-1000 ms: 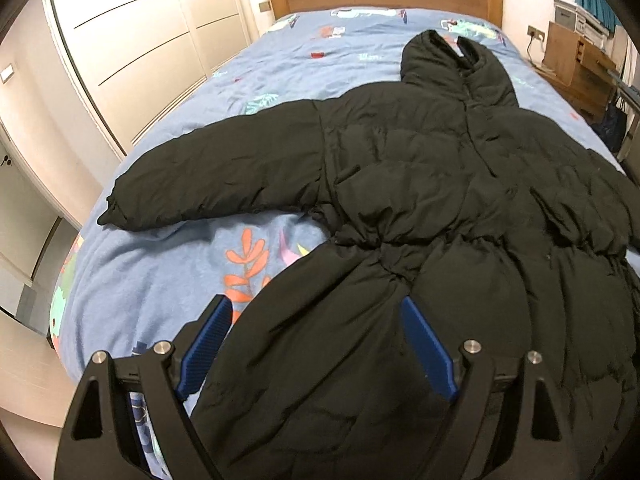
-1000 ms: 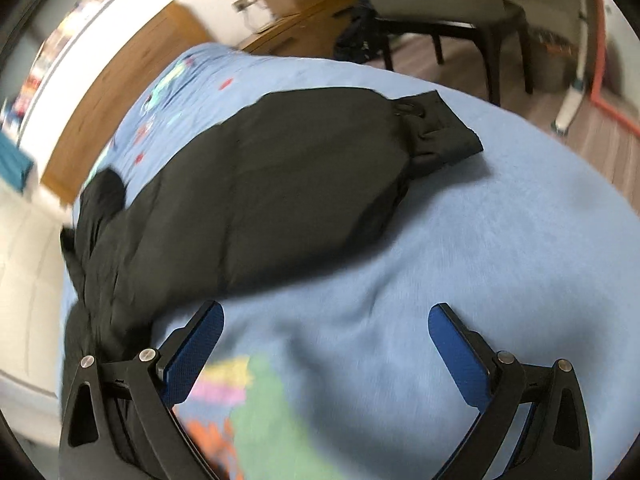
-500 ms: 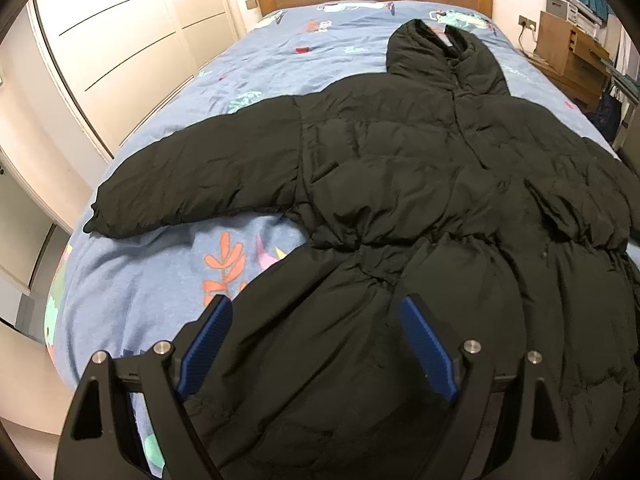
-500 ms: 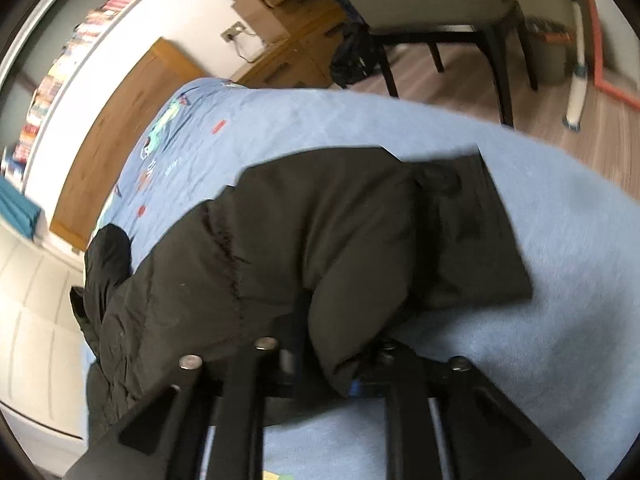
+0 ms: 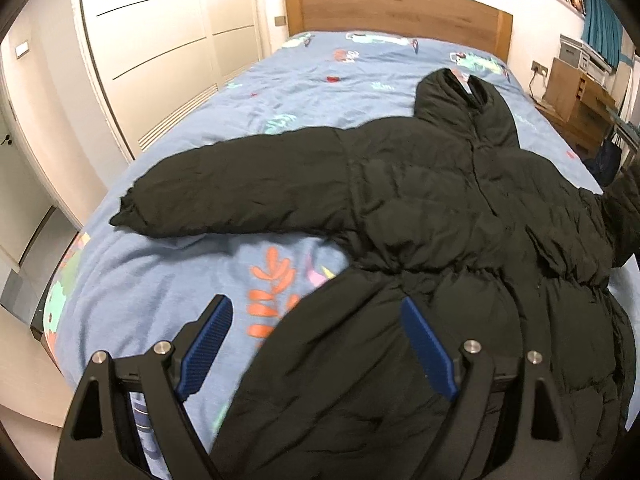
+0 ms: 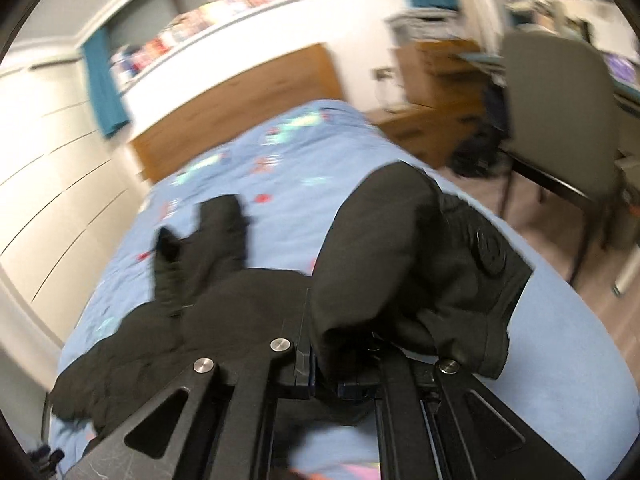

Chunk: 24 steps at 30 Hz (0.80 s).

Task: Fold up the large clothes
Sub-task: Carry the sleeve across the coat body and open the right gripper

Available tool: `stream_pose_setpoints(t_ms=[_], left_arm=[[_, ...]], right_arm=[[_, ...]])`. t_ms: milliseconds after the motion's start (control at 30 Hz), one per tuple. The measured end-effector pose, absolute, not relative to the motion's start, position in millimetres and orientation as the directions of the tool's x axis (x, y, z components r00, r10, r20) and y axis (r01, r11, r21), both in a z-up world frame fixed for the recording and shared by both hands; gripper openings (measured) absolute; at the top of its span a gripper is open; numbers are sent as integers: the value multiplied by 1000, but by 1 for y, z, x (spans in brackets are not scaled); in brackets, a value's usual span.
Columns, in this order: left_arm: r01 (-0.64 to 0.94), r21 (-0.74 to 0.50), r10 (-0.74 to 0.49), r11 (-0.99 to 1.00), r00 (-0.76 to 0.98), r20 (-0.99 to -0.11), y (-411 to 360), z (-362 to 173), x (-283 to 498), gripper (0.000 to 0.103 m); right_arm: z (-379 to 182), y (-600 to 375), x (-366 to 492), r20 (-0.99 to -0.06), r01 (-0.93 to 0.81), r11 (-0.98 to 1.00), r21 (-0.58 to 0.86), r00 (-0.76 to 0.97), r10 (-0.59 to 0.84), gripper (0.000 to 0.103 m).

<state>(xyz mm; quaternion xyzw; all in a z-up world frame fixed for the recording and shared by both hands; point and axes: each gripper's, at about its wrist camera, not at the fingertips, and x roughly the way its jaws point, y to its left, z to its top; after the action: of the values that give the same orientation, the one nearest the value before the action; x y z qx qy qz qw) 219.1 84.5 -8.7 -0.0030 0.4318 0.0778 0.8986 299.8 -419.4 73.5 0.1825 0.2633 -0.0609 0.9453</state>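
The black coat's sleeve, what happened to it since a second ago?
The right gripper closed on the sleeve of the black coat and lifted it off the blue bedspread. The left gripper is open as before, and the other sleeve lies flat as before.

One jacket (image 5: 420,208) (black), one bed (image 5: 168,280)

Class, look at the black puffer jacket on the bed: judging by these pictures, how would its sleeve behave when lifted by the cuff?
The sleeve would probably flop: it already bends and droops from the right tool, which is shut on it. The puffy quilting of the black puffer jacket suggests it is light for its bulk. Its smooth shell may slip from a shallow pinch.
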Motion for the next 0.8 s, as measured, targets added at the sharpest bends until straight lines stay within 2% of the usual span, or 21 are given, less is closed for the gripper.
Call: stream_pose_setpoints(t_ms=[167,333,800], left_arm=[[-178,61,158,982,603,-782,107,-10,214,86],[-215,107,216,971,582,-784,120,-16,212,86],[-188,60,161,980,581,-798,139,-33,217,86]], right_arm=[[78,-333,323,-523,76,956,282,848,87,7],[55,-265,346,-587,-3,973,232,797,142,7],[-35,-150,378,-766,-95,992,85,630,126,8]])
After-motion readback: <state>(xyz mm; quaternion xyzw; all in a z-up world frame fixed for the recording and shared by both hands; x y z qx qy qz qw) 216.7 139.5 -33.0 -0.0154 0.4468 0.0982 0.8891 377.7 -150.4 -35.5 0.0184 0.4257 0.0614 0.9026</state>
